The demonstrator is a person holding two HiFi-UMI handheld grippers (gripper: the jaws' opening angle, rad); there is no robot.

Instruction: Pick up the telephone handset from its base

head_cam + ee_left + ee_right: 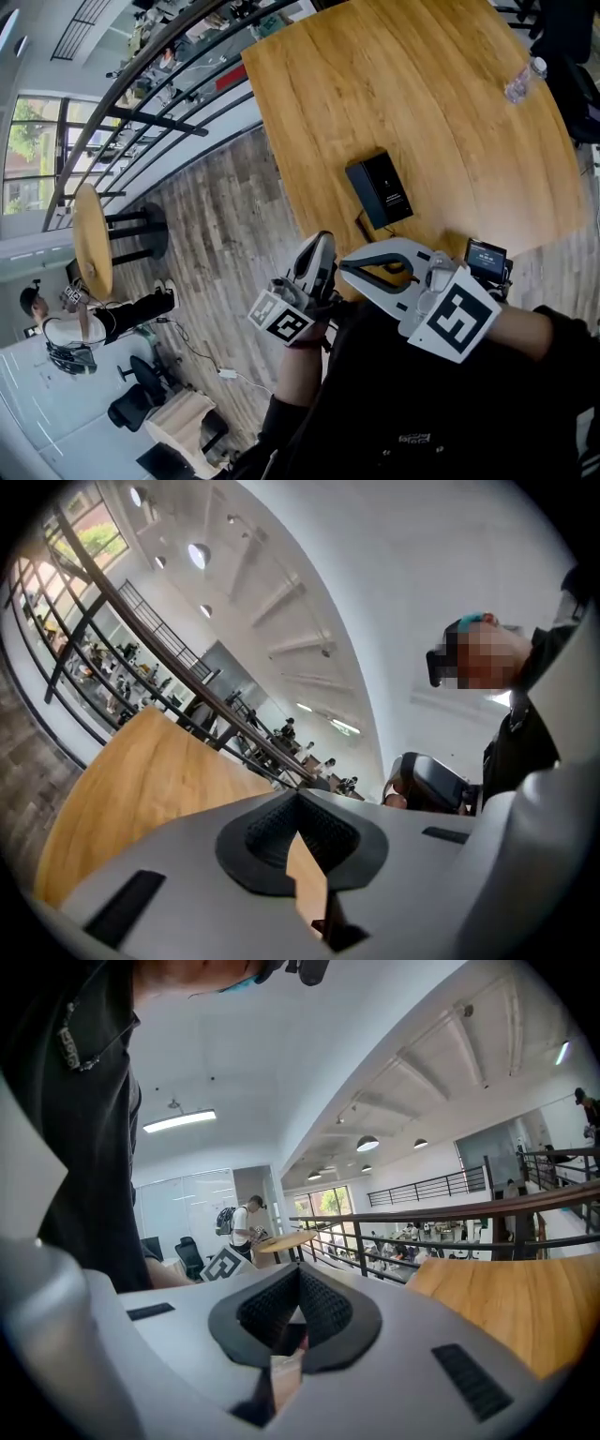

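Observation:
The black telephone (380,187), with its handset resting on the base, sits on the wooden table (422,84) near the front edge. Both grippers hover in front of that edge, short of the phone and apart from it. My left gripper (322,244) points toward the table, and its ribbed pads (323,832) meet at the tips with nothing between them. My right gripper (345,267) points left across my body, and its pads (319,1312) are closed together and empty. Neither gripper view shows the telephone.
A clear water bottle (521,80) lies at the table's far right. A small screen device (486,258) rides behind the right gripper. Beyond the table's left edge runs a dark railing (178,122), with a round wooden table (92,239) and a person (84,323) on the floor.

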